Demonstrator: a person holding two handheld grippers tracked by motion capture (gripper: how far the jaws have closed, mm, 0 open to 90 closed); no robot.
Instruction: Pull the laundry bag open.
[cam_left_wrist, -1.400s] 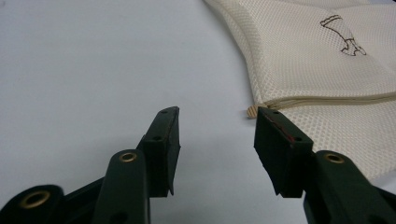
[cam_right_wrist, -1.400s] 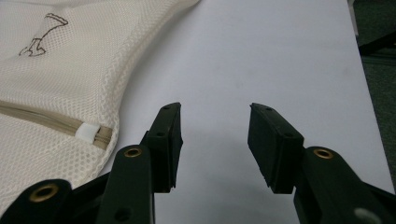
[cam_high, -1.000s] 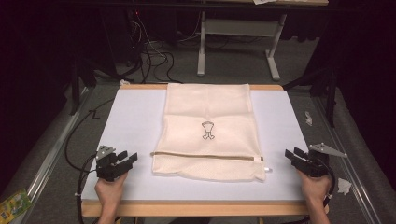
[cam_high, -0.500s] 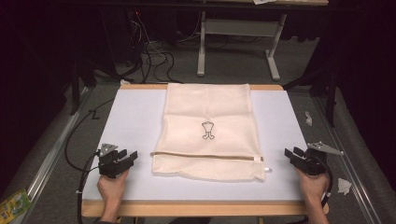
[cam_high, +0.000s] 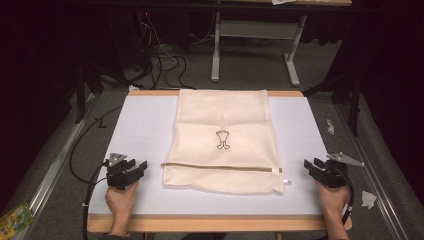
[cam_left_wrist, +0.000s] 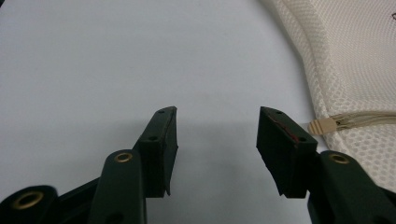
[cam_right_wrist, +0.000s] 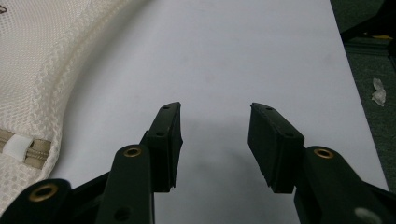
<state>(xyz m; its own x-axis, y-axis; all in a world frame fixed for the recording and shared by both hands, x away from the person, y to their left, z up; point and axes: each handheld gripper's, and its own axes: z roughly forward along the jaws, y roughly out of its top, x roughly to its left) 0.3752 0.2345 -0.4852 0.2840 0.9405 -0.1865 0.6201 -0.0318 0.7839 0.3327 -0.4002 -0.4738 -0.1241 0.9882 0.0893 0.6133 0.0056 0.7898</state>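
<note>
On the white-topped table (cam_high: 140, 130) with its wooden edge, a cream mesh fabric bag (cam_high: 222, 135) lies flat in the middle, its far end reaching the far edge. A small dark emblem (cam_high: 222, 139) is printed near its centre, and a beige zipper (cam_high: 220, 166) runs across it close to the near end, with a white pull tab (cam_high: 285, 180) at the bag's right corner.

At the near left corner, the person's left hand (cam_high: 120, 202) rests on the table, forearm coming in from the bottom edge, holding the left tongs (cam_high: 138, 168) low and pointed forward and slightly toward the bag. From the left gripper view these tongs (cam_left_wrist: 217, 128) stand wide apart, nothing between them, with the bag's edge and zipper end (cam_left_wrist: 322, 125) just beside the right-hand jaw.

At the near right corner, the right hand (cam_high: 332, 200) mirrors that pose, and the right tongs (cam_high: 311, 166) point forward and slightly inward. They (cam_right_wrist: 215, 123) are also spread wide and empty over bare table, with the bag apart to their left.

A black cable (cam_high: 80, 150) trails from the left gripper off the table's left side.
</note>
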